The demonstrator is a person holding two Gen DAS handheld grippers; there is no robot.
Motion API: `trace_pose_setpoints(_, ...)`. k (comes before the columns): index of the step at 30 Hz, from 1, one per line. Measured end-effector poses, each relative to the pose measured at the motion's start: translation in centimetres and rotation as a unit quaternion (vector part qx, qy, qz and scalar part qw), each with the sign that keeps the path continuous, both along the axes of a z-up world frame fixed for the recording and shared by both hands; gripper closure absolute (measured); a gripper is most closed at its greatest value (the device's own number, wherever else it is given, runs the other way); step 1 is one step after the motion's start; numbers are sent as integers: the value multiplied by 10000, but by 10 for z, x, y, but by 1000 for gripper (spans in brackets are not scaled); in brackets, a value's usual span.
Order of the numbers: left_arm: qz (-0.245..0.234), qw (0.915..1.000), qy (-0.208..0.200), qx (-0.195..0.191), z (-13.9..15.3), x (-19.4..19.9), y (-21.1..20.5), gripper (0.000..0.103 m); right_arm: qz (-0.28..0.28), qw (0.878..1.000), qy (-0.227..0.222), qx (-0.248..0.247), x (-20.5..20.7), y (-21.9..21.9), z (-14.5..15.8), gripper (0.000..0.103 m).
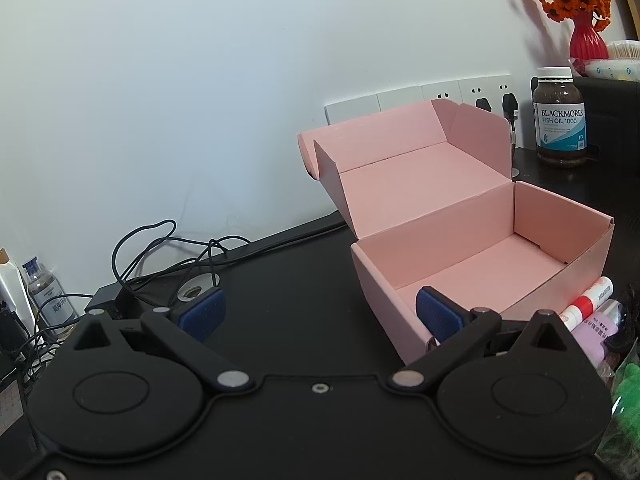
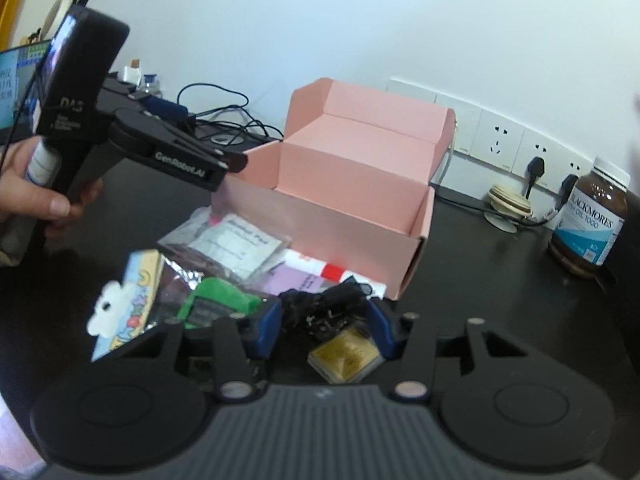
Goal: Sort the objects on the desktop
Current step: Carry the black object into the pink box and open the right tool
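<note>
Right wrist view: the right tongs (image 2: 326, 326) stand partly closed around a tangled black hair tie (image 2: 320, 308) at lower centre, though whether the blue pads press it I cannot tell; beyond the pile of sachets sits the open pink cardboard box (image 2: 340, 216) on the black worktop (image 2: 500, 280); left tongs (image 1: 318, 314) gape wide, empty, beside that box.

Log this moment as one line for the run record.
left gripper: open, at pink box front wall | right gripper: around black tangled item, grip unclear | box: lid open, empty
</note>
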State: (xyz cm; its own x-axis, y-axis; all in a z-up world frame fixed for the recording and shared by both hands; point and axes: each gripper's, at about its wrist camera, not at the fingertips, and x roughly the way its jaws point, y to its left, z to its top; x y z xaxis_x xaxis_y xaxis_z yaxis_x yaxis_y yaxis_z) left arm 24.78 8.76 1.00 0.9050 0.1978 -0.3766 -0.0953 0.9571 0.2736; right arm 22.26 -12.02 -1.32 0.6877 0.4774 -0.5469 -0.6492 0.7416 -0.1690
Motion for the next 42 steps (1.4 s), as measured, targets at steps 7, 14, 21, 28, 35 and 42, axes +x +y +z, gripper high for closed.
trace_pose_setpoints(7, 3, 10000, 9, -11, 0, 0, 0, 0, -46, 10000, -26, 25, 5, 4, -1, 56)
trace_pose_setpoints(14, 2, 10000, 19, -41, 0, 1, 0, 0, -8, 10000, -34, 70, 3, 1, -1, 79)
trace_pose_setpoints(21, 11, 10000, 38, -67, 0, 2, -1, 0, -27, 9996, -25, 263, 2, -7, 13, 80)
trace_pose_setpoints(28, 22, 9998, 80, -166, 0, 3, 2, 0, 134, 9988, -360, 305, 20, 2, 60, 80)
trace_pose_setpoints(35, 3, 9997, 72, -234, 0, 3, 5, 0, -177, 9996, -65, -205, 98, 51, 67, 80)
trace_pose_setpoints(42, 35, 10000, 28, -85, 0, 1, 1, 0, -641, 9933, 668, -696, 147, 89, 28, 80)
